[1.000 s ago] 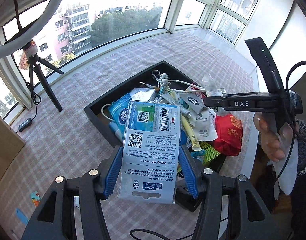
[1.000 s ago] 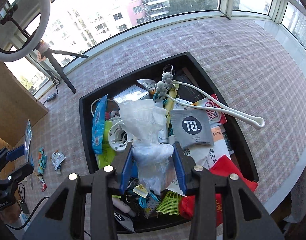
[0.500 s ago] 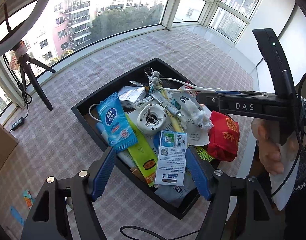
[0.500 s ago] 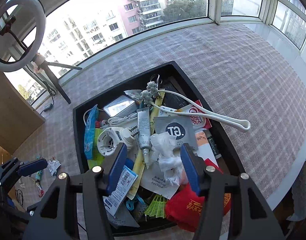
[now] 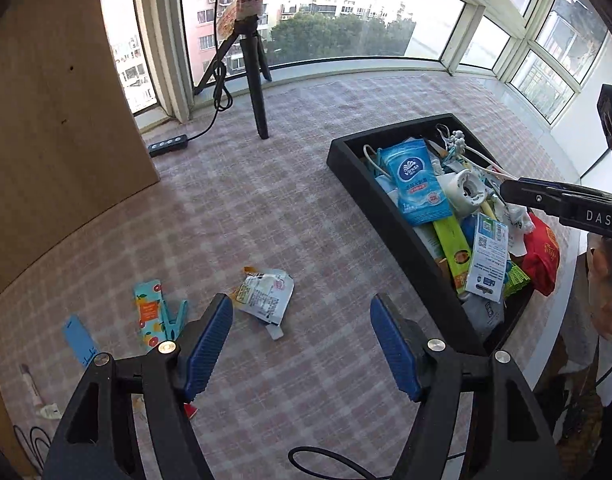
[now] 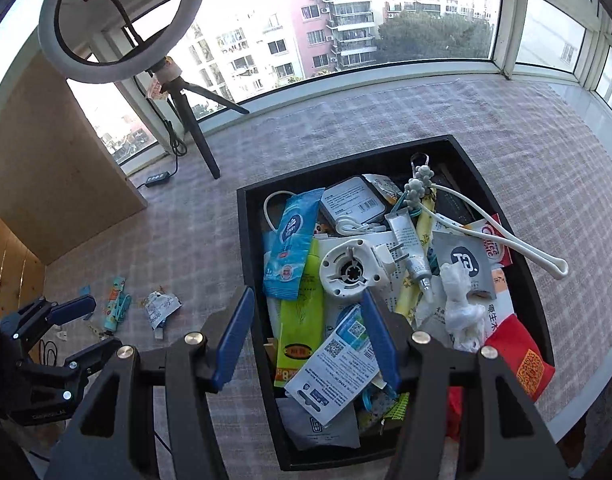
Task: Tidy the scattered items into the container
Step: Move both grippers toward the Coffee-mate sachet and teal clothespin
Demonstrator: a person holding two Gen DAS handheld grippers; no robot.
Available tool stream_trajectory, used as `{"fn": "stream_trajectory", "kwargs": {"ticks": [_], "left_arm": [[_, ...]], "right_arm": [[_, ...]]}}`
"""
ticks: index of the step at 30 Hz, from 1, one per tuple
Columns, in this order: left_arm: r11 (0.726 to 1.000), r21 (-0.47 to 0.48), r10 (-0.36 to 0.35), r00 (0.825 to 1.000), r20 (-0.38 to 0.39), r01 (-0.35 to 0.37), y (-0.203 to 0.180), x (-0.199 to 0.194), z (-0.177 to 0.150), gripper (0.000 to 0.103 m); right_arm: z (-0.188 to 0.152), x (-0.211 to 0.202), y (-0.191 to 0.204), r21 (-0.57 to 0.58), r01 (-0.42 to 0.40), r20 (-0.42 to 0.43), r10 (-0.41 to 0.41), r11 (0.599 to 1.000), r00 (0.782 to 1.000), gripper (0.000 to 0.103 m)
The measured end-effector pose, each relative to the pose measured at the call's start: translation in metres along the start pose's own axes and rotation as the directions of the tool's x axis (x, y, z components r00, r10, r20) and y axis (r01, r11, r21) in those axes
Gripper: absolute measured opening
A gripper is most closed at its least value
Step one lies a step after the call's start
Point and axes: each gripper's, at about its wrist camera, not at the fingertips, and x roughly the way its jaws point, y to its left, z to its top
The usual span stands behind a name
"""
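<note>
Container point(image 6: 249, 264): black, rectangular, heaped with packets, set on checked cloth.
Crumpled wrapper point(image 5: 265, 296): white, printed, left outside on cloth, beside container.
Left gripper point(image 5: 301, 344): jaws spread, nothing held.
Right gripper point(image 6: 306, 336): jaws spread, nothing held.

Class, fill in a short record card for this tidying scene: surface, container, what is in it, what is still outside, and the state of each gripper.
surface: checked cloth
container: black tray, heaped full
in tray: blue wipes pack, white tube, red pouch, white card
still outside: crumpled wrapper, teal clip, patterned packet, blue tag
left gripper: open, empty, above the cloth
right gripper: open, empty, at the tray's edge
</note>
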Motion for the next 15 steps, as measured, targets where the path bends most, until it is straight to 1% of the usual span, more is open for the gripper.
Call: {"fn": "stream_trajectory", "kwargs": {"ticks": [4,7,11,15], "left_arm": [[0.989,-0.108,0.096,0.994,-0.045,-0.101,0.067,0.011,-0.026,0.067],[0.977,-0.168,0.118,0.989,-0.091,-0.132,0.104,0.022,-0.044,0.066],[0.969,-0.197,0.125,0.984,-0.13,-0.149,0.127,0.036,-0.059,0.066],[0.965,-0.218,0.109,0.981,-0.158,-0.143,0.136,0.051,-0.065,0.066]], "right_arm": [[-0.01,0.022,0.047,-0.109,-0.038,-0.036,0.034,0.993,0.999,0.055],[-0.019,0.045,0.084,-0.185,-0.065,-0.083,0.05,0.981,0.995,0.055],[-0.03,0.079,0.124,-0.23,-0.117,-0.157,0.081,0.966,0.984,0.055],[-0.039,0.111,0.163,-0.313,-0.119,-0.2,0.057,0.942,0.978,0.055]]}}
